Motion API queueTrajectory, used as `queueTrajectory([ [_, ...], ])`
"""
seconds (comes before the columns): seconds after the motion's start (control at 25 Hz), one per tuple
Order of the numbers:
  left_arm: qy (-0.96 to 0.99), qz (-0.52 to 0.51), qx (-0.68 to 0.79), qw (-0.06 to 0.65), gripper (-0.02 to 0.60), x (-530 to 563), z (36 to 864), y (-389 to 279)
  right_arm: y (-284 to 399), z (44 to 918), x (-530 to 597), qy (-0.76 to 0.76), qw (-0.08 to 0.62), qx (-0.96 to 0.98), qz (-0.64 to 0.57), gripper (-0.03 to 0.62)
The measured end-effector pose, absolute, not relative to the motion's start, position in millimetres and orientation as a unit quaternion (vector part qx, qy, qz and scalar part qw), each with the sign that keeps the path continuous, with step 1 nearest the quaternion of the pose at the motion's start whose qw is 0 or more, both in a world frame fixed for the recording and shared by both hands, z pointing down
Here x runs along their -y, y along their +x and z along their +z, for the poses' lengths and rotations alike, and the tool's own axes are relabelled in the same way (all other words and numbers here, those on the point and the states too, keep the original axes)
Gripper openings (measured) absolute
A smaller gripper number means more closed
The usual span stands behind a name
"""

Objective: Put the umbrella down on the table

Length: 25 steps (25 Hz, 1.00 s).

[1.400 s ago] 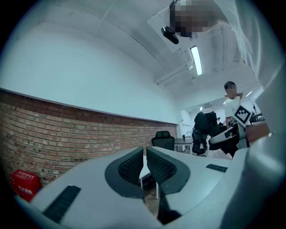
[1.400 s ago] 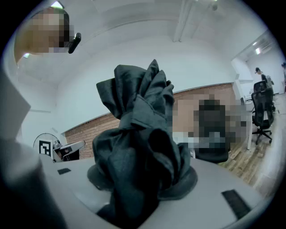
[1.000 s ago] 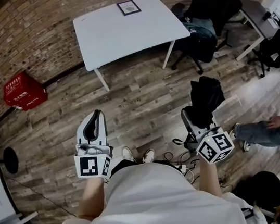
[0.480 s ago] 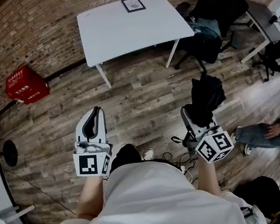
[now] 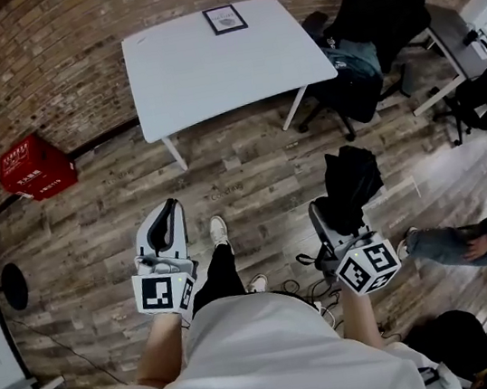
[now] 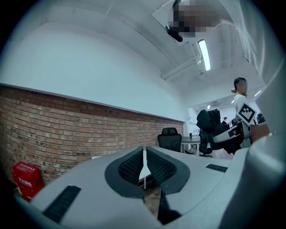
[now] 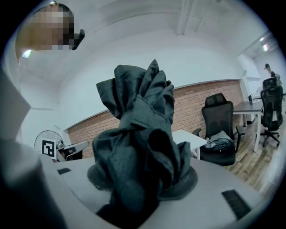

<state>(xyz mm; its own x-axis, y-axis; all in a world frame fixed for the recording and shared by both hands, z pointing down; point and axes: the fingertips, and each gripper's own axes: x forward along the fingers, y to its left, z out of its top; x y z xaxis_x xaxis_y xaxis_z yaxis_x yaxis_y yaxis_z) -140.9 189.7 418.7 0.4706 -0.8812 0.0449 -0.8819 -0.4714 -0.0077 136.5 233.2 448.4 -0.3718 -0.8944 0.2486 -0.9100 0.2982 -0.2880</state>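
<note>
A folded black umbrella [image 5: 349, 179] bunches up from my right gripper [image 5: 329, 214], which is shut on it over the wooden floor. In the right gripper view the dark fabric [image 7: 139, 143] fills the space between the jaws and hides the pads. My left gripper [image 5: 168, 212] is held level beside it, shut with nothing in it; its ribbed pads [image 6: 133, 166] nearly touch. The white table [image 5: 205, 67] stands ahead by the brick wall, well beyond both grippers, with a small framed sheet [image 5: 225, 19] near its far edge.
A red crate [image 5: 31, 168] sits on the floor at the left. Black office chairs draped with dark clothing [image 5: 371, 18] stand right of the table. A seated person's legs [image 5: 471, 240] show at the right. Cables [image 5: 317, 283] lie by my feet; my shoe [image 5: 218, 231] is stepping forward.
The person has stepped toward the table, one leg now forward between the grippers. Both grippers moved ahead with the body, the umbrella still held; the table looks nearer.
</note>
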Motion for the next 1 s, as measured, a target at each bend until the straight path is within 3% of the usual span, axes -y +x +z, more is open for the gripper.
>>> queueTrajectory([
  [0.44, 0.877, -0.026, 0.48, -0.003, 0.041, -10, 395, -144, 110, 415, -79, 0.567, 0.024, 0.8, 0.196, 0.224],
  [1.0, 0.898, -0.004, 0.439, 0.031, 0.041, 68, 417, -149, 97, 411, -12, 0.596, 0.03, 0.777, 0.199, 0.225],
])
